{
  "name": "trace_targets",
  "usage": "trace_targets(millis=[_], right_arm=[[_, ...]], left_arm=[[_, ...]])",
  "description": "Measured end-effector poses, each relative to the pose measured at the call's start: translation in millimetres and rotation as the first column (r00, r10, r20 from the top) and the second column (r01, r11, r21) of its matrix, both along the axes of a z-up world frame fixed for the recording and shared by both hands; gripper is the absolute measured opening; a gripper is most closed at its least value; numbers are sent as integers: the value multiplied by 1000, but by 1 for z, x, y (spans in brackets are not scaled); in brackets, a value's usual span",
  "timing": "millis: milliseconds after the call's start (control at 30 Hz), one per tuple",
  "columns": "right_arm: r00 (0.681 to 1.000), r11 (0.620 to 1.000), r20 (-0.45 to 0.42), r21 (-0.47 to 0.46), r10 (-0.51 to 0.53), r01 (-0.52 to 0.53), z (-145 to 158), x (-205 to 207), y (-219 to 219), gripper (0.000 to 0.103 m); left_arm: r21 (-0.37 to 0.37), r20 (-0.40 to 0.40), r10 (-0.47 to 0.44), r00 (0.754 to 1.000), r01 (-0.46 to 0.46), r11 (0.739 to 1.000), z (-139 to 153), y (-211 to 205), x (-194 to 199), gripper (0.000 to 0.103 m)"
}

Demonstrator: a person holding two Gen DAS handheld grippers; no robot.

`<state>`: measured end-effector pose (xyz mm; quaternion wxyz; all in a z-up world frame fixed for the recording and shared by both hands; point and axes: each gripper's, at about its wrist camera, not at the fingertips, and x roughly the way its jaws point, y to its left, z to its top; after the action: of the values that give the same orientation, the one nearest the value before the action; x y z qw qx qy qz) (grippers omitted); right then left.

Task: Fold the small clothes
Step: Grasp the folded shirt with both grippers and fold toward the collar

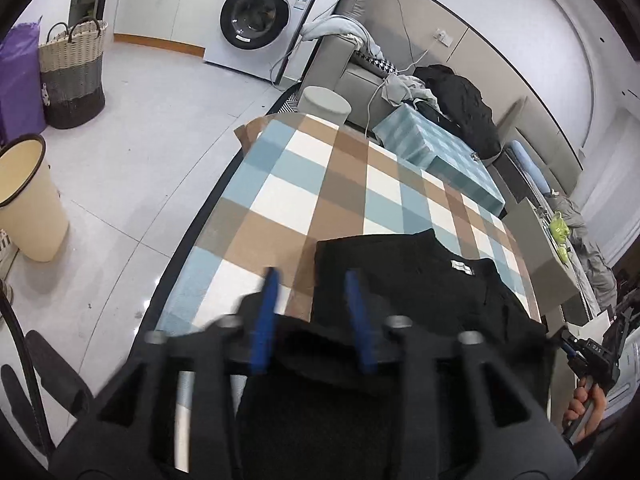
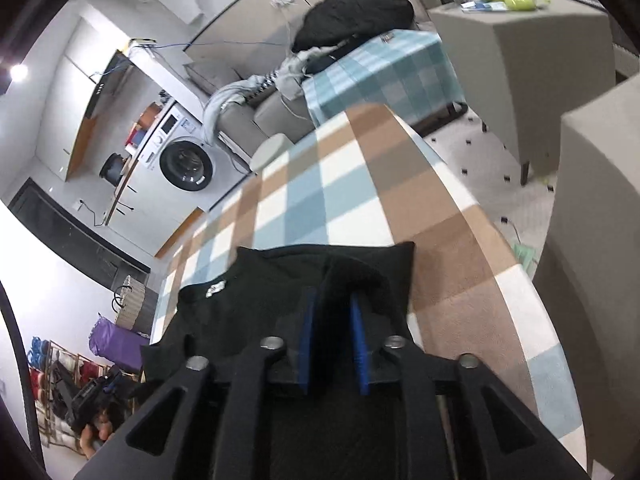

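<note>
We see a small black top (image 1: 420, 280), collar and white neck label (image 1: 463, 267) facing up, spread flat on the checked counter (image 1: 320, 184) just ahead of the left hand-held gripper (image 1: 312, 280), one edge bunched between the right hand-held gripper's (image 2: 332, 300) blue fingers (image 2: 308, 332).

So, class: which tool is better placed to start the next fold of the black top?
Right, probably. The right tool already pinches a raised fold of the black top; the left tool is open at its edge.

Both wrist cams close over checked table (image 1: 304, 184).
</note>
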<state>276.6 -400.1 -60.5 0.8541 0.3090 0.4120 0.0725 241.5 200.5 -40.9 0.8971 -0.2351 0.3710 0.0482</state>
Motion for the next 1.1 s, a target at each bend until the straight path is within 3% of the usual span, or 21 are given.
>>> trace_targets(millis=[33, 100, 267, 500, 733, 800, 967, 1000, 1100], right_arm=[[1000, 1000, 9, -4, -4, 4, 0, -3, -4, 31], [999, 999, 40, -37, -19, 20, 1, -14, -12, 40], [1000, 995, 14, -99, 11, -9, -8, -21, -19, 40], [997, 980, 2, -182, 80, -78, -17, -3, 3, 40], [993, 966, -3, -233, 114, -112, -20, 3, 15, 40], [993, 963, -2, -244, 120, -117, -21, 4, 16, 40], [992, 963, 5, -241, 124, -119, -21, 4, 17, 40], [992, 963, 10, -241, 127, -121, -20, 3, 18, 40], [990, 959, 13, -250, 139, -131, -19, 3, 19, 40]], left_arm=[[2, 8, 0, 1000, 0, 1000, -2, 2, -3, 54], [26, 19, -6, 1000, 6, 1000, -4, 4, -9, 57], [57, -34, -70, 997, 72, 996, -23, -3, -6, 57], [137, -92, -105, 990, 117, 984, -49, -22, 16, 56], [131, -75, -103, 992, 113, 985, -53, -21, 26, 17], [133, -68, -110, 992, 118, 984, -52, -21, 28, 10], [135, -90, -108, 990, 120, 984, -54, -22, 31, 11], [135, -101, -113, 988, 126, 983, -55, -22, 32, 14], [142, -115, -109, 987, 125, 982, -56, -24, 34, 38]])
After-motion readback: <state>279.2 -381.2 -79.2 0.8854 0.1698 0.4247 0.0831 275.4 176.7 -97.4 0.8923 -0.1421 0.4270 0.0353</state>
